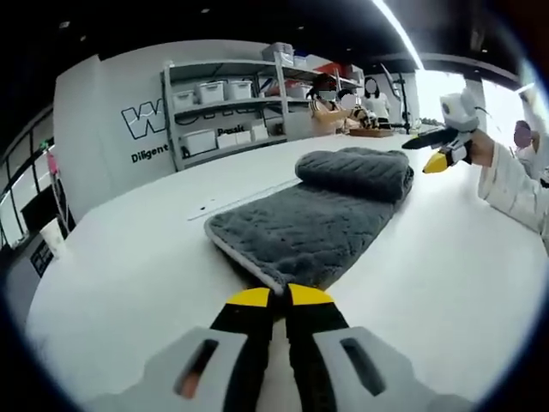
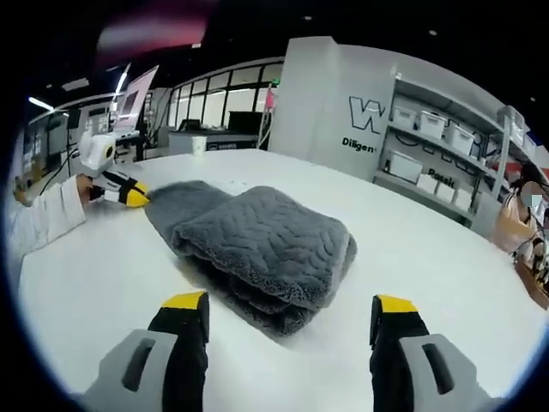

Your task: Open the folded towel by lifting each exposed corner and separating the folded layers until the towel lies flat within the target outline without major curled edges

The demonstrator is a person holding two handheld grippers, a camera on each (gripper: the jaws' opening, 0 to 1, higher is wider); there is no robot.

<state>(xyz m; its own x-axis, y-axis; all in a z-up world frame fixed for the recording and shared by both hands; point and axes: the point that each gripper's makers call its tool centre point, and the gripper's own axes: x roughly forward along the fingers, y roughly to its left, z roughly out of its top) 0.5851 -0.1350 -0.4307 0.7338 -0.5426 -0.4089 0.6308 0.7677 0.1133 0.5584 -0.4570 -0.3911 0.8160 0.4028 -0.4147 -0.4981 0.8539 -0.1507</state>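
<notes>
A grey plush towel lies on the white table. Its near stretch is a single flat layer, and the far end is still a thick folded bundle. My left gripper is down at the towel's near corner, jaws together with the corner's edge between the yellow tips. From the right gripper view the same gripper touches the towel's far end. My right gripper stands wide open just short of the folded bundle, holding nothing. In the left gripper view it hovers right of the bundle, held by a white-sleeved hand.
A thin dark line runs on the table left of the towel. Metal shelves with white bins stand against a lettered wall behind. People sit at a far bench. The table's rounded edge falls off to the left.
</notes>
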